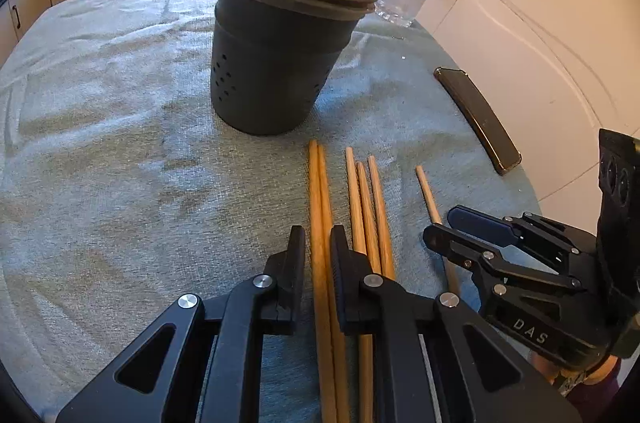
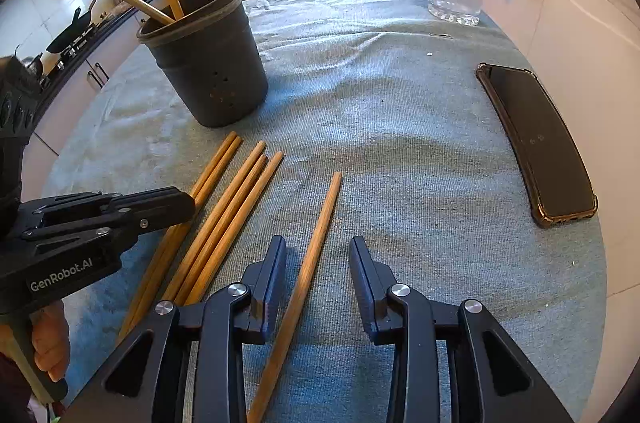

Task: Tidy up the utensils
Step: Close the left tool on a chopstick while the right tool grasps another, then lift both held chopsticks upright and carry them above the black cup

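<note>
Four chopsticks stand in the holder (image 1: 276, 63); six lie on the worktop (image 2: 400, 111). The left hand-held gripper (image 1: 318, 251) clamps a pair (image 1: 318, 191); the right hand-held gripper (image 2: 318, 255) straddles a single chopstick (image 2: 320, 223), not yet gripping.

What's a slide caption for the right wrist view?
Right gripper open astride a lone chopstick; dark holder waits beyond.
</note>
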`<state>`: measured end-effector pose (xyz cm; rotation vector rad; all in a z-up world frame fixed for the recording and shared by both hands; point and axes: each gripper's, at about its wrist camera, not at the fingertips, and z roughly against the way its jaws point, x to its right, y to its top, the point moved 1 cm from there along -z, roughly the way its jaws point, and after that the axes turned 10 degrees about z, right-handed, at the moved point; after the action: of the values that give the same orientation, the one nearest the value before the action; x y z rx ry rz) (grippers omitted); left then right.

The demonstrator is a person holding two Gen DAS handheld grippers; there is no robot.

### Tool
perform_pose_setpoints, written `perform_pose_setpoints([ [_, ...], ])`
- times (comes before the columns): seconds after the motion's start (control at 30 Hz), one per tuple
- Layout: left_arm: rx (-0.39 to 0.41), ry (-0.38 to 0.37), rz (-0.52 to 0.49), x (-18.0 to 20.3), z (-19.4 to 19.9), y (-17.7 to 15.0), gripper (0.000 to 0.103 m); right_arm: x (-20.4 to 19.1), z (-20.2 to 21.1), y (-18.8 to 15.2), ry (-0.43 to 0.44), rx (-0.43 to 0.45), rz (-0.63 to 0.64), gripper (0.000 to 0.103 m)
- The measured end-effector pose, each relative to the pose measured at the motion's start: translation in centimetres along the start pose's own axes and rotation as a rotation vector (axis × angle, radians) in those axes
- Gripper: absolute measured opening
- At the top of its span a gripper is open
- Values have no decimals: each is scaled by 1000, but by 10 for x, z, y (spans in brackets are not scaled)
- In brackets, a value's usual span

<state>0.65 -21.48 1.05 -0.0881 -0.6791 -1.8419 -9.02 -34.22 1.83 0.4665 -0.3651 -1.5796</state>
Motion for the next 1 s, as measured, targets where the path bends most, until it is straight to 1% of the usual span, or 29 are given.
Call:
perform_pose_setpoints([
  [0.13, 4, -20, 13, -5, 3, -2, 12, 1, 0, 0, 7, 9, -14, 35],
  [0.23, 9, -4, -2, -8, 4, -4, 12, 1, 0, -1, 7, 13, -14, 36],
  [0.43, 19, 47, -57, 7, -3, -4, 12, 1, 1, -3, 0, 20, -9, 36],
  [0.5, 21, 85, -79, 13, -6, -1, 12, 1, 1, -4, -3, 20, -9, 36],
  [0.53, 21, 96, -82, 15, -7, 0, 9, 1, 1, -4, -5, 19, -9, 35],
  [0.57, 22, 124, -77, 15, -8, 2, 6, 1, 1, -3, -8, 16, -11, 32],
  [0.6, 20, 131, -68, 14, -8, 4, 6, 0, 1, -3, -18, 12, -13, 27],
  [0.63, 16, 136, -58, 12, -6, 4, 6, 1, 1, -3, -38, 5, -13, 17],
  [0.67, 14, 149, -49, 9, -4, 3, 6, 4, 1, -3, -38, 1, -15, 13],
  [0.73, 14, 180, -41, 0, 4, 0, 6, 13, 3, -6, 12, -13, -41, 12],
  [0.8, 18, 230, -27, -13, 15, -4, 6, 22, 7, -10, 33, -30, -59, 12],
  [0.93, -10, 220, 2, -33, 25, -2, 7, 33, 12, -17, 65, -53, -81, 12],
  [1.0, -11, 231, 10, -36, 25, 4, 7, 33, 11, -15, 65, -67, -84, 12],
])
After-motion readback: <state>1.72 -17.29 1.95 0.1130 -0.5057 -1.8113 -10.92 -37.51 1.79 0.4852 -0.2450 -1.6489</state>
